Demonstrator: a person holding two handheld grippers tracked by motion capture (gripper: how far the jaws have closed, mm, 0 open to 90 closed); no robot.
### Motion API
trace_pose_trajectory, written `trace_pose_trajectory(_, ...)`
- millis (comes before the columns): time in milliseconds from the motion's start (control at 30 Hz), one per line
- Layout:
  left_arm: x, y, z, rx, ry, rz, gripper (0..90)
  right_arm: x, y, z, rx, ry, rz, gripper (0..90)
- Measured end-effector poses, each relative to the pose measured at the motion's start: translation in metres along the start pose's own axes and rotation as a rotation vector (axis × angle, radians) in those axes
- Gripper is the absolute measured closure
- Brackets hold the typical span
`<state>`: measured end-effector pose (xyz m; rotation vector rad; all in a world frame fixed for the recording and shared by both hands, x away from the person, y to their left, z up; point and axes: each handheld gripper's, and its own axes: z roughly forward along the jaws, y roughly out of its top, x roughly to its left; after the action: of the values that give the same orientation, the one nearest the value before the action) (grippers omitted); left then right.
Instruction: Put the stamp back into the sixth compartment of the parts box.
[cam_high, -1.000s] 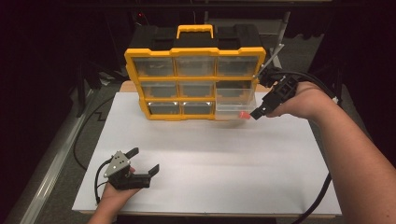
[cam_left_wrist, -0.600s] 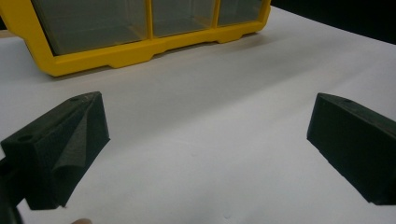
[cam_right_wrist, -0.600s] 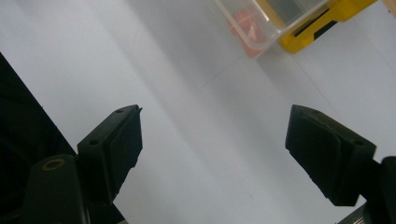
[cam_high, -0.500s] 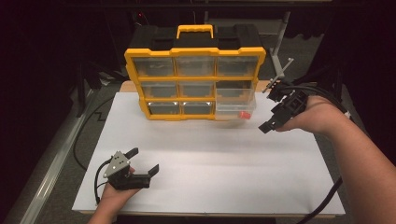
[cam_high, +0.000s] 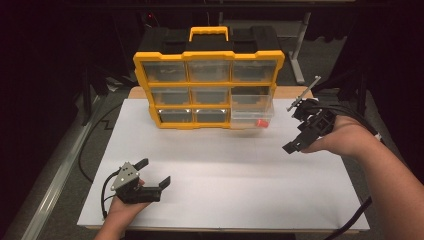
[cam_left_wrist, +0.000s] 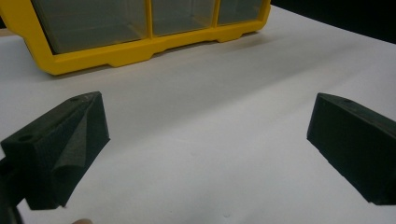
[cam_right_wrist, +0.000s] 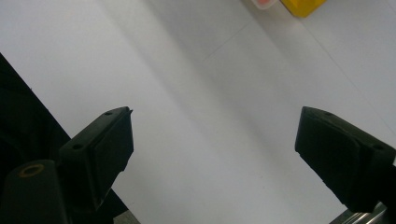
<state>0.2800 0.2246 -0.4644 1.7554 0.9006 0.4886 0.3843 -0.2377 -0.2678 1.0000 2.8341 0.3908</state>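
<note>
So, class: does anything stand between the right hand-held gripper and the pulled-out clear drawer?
Nothing visible does. Bare white table lies between the right hand-held gripper and the clear drawer protruding from the yellow organizer.

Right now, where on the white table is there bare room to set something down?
The widest free patch is mid-table, bordered by the yellow organizer at the back, the left hand-held gripper near the front edge and the right hand-held gripper. The front right corner of the white table is bare too. It is crowded by the pulled-out drawer.
</note>
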Motion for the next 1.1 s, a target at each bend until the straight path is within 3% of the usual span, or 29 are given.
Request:
trace_pose_trajectory(567, 0.001, 0.000, 0.000, 0.002, -0.001, -0.002, 0.2, 0.013, -0.007, 0.056, 0.053, 0.033, -0.001, 0.0)
trace_pose_trajectory(1100, 0.000, 0.000, 0.001, 0.000, 0.000, -0.003, 0.2, 0.021, -0.018, 0.113, 0.089, 0.016, 0.015, 0.0)
